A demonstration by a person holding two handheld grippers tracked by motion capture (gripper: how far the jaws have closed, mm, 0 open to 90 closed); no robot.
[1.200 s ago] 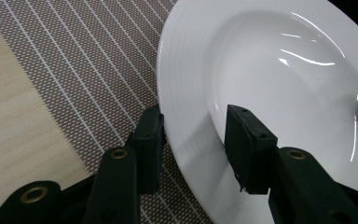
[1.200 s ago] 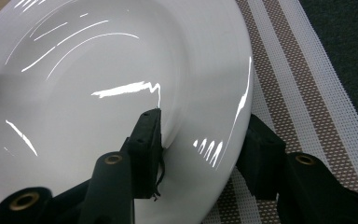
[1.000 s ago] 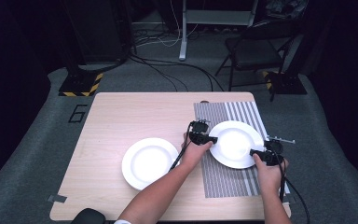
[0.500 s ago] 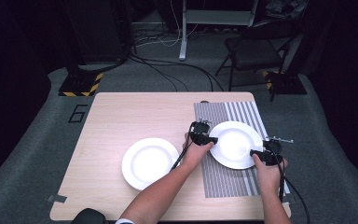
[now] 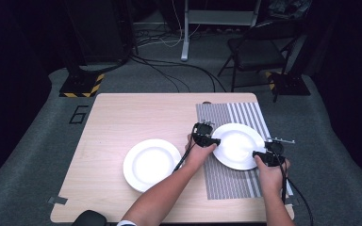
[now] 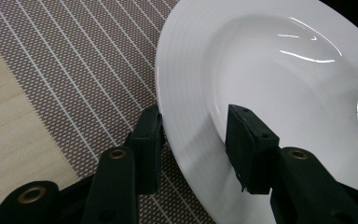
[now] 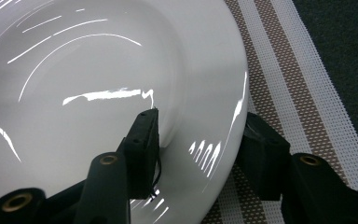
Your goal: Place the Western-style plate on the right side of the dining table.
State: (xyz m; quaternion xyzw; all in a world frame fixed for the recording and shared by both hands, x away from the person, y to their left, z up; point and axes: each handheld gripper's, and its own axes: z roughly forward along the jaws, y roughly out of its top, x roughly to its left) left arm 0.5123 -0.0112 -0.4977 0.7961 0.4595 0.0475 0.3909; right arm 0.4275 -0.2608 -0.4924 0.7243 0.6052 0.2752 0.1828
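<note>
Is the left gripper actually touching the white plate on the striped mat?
Cannot tell. In the left gripper view, the left gripper straddles the plate's rim, one jaw beneath, one above, but neither contact nor a gap shows plainly.

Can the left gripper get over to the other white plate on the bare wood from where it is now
Probably yes. The left gripper straddles the rim of the plate on the striped mat, pads apparently not clamped. The plate on the bare wood lies close beside that forearm, nothing between.
</note>
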